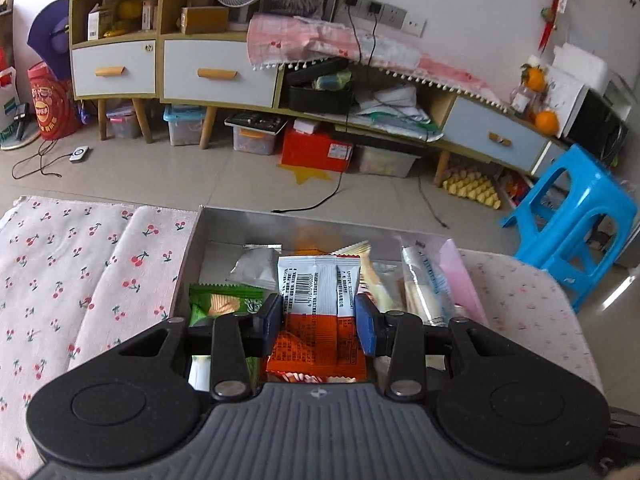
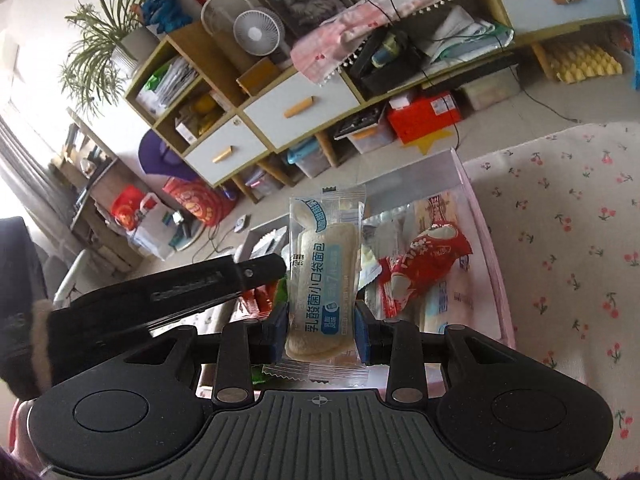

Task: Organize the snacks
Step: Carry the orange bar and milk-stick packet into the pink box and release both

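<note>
Nearby, blue stool (image 1: 576, 216), red carton (image 1: 316, 152), snack box (image 1: 304, 222)

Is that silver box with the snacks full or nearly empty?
Partly filled: the open silver box holds several packets, yet bare floor shows at its far left.

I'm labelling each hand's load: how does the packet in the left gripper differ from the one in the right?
The orange-and-white packet in the left gripper is opaque, showing a barcode; the clear bread packet in the right gripper shows its pale bun and blue lettering. The first looks flat, the second puffy. Both are clamped between blue pads, above the snack box.
</note>
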`<state>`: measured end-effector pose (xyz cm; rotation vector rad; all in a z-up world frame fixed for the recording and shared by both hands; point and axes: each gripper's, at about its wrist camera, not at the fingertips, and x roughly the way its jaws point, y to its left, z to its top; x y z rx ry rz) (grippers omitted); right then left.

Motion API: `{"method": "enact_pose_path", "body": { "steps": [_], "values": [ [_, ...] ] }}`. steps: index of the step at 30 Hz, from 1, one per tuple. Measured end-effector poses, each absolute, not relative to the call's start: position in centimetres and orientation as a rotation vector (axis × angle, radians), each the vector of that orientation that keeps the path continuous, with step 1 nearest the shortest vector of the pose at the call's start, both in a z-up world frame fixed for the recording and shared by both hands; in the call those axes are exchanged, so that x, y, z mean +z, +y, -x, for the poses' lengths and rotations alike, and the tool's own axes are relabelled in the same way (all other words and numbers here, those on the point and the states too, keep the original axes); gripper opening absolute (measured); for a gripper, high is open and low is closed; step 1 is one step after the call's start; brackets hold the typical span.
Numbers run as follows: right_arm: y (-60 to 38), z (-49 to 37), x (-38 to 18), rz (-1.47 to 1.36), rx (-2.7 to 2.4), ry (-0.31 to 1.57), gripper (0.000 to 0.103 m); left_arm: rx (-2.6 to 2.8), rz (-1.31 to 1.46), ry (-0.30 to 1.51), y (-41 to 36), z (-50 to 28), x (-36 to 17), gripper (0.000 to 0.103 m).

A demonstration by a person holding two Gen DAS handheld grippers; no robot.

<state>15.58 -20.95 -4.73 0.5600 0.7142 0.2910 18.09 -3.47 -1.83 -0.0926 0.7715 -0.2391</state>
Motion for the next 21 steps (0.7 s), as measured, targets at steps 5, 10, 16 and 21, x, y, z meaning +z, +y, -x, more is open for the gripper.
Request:
{"method": "enact_pose_path", "body": {
  "steps": [5, 10, 16, 21],
  "values": [
    [-20.8, -16.3, -6.0, -0.546, 0.284, 0.741, 0.033, -0.217, 0.108, 0.791, -2.8, -19.1, -2.7, 0.036],
    [-20.4, -16.4, -6.2, -0.535, 0.29, 0.74, 0.036, -0.221, 0.112, 0.774, -2.8, -19.5, -2.6, 0.041],
    [-20.5, -15.8, -5.3, -0.527, 0.272, 0.717, 0.062, -0.227, 0.082, 0.727, -2.7, -18.6, -1.6, 0.064],
    [-21.1, -14.6, -4.4, -0.54, 0.272, 0.708, 0.069, -0.198, 0.074, 0.714, -2.2, -17.2, -0.7, 0.077]
  ]
}}
